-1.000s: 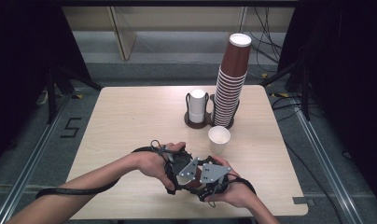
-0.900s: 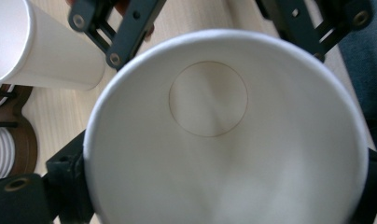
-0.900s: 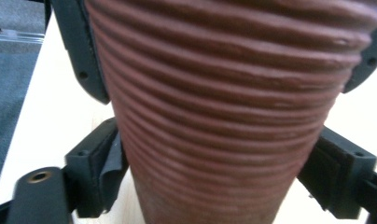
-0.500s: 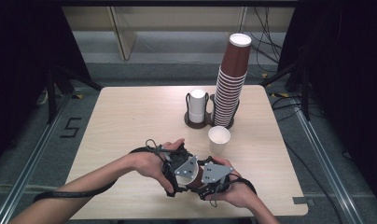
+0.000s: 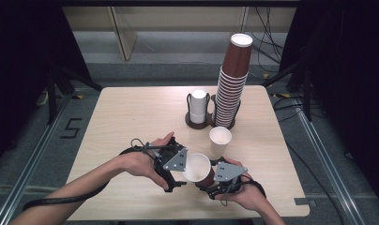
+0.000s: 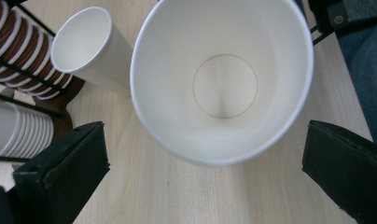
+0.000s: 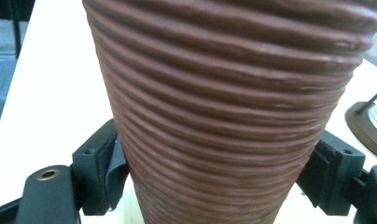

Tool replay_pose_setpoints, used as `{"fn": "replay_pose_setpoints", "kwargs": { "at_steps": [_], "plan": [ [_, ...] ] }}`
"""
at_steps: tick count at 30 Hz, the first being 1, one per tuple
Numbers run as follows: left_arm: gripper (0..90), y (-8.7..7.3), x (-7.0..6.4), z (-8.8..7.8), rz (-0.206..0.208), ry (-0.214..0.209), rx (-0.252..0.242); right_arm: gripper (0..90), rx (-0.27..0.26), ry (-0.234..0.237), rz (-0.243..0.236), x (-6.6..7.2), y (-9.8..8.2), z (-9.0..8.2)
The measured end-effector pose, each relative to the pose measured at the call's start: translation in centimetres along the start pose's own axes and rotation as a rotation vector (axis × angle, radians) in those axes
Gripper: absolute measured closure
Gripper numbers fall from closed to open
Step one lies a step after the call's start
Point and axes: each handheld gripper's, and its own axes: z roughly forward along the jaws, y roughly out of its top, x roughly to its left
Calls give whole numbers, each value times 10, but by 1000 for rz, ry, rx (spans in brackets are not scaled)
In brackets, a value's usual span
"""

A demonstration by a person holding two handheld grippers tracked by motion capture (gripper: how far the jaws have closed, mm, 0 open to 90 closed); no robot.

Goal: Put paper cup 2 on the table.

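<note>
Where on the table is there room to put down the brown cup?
The table is bare across its whole left half, from the cup holder to the left edge. The right edge past the white cup is free too. It is crowded behind, at the tall brown stack, and in front, where the right gripper holds the brown cup.

We see a paper cup [image 7: 233, 107] with a ribbed, matt brown outside and smooth white inside, black matt plastic jaws, and a pale wood-grain table [image 5: 131, 112] with a smooth finish.
</note>
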Motion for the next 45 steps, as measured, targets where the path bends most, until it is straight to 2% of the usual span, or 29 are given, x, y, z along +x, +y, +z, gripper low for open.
{"fn": "replay_pose_setpoints", "kwargs": {
  "at_steps": [2,3,5,6,7,8,9,11,13,14,15,18,19,20,21,23,24,26,28,29,31,34,37,38,39,40,41,42,45],
  "plan": [
    [0,-5,1,-2,-23,14,-13,207,-11,-17,16,-2,-2,-4],
    [0,-8,1,-2,-48,23,-33,206,-13,-22,10,-4,-3,-7],
    [0,-13,1,-2,-95,46,-71,206,-27,-37,39,-5,-6,-10],
    [0,-16,0,-2,-117,58,-88,206,-33,-49,30,-7,-7,-13],
    [0,-17,1,-3,-119,53,-85,206,-38,-65,38,-8,-8,-15],
    [0,-20,1,-3,-131,72,-101,206,-44,-64,41,-9,-9,-16],
    [0,-23,0,-3,-157,87,-127,206,-40,-66,69,-9,-10,-18],
    [0,-27,0,-4,-191,108,-153,206,-56,-86,62,-11,-11,-22],
    [0,-31,0,-5,-209,123,-170,206,-64,-102,77,-13,-13,-26],
    [0,-34,-1,-5,-219,132,-172,206,-61,-99,101,-13,-13,-27],
    [0,-35,-1,-6,-225,142,-175,206,-72,-112,90,-14,-14,-29],
    [0,-42,-2,-8,-261,183,-202,206,-77,-131,108,-16,-17,-36],
    [0,-44,-2,-9,-268,200,-219,206,-78,-136,129,-15,-17,-38],
    [0,-47,0,-10,-268,212,-229,206,-84,-146,109,-18,-18,-40],
    [0,-49,0,-10,-272,224,-233,206,-81,-143,117,-18,-19,-42],
    [0,-54,-2,-10,-313,239,-243,206,-86,-161,112,-21,-21,-46],
    [0,-56,-3,-10,-327,247,-250,206,-90,-172,136,-21,-22,-48],
    [0,-59,-4,-9,-356,250,-257,206,-90,-180,148,-23,-23,-52],
    [0,-63,-5,-9,-384,267,-266,206,-102,-204,140,-25,-24,-55],
    [0,-65,-4,-9,-386,274,-259,206,-104,-201,160,-25,-25,-56],
    [0,-68,-5,-8,-431,295,-290,206,-117,-221,157,-27,-26,-59],
    [0,-72,-5,-9,-454,315,-295,206,-119,-232,177,-29,-27,-64],
    [0,-77,-5,-9,-476,351,-299,206,-128,-250,176,-33,-28,-69],
    [0,-78,-3,-8,-449,352,-317,206,-130,-251,195,-33,-29,-70],
    [0,-80,-5,-8,-454,351,-311,206,-133,-263,188,-34,-30,-71],
    [0,-81,-8,-7,-485,350,-306,206,-143,-283,189,-36,-32,-72],
    [0,-83,-9,-6,-493,355,-308,206,-147,-286,213,-36,-32,-73],
    [0,-84,-11,-6,-510,356,-306,206,-136,-284,215,-38,-34,-76],
    [0,-89,-13,-4,-541,373,-311,205,-144,-317,236,-43,-40,-78]
  ]
}}
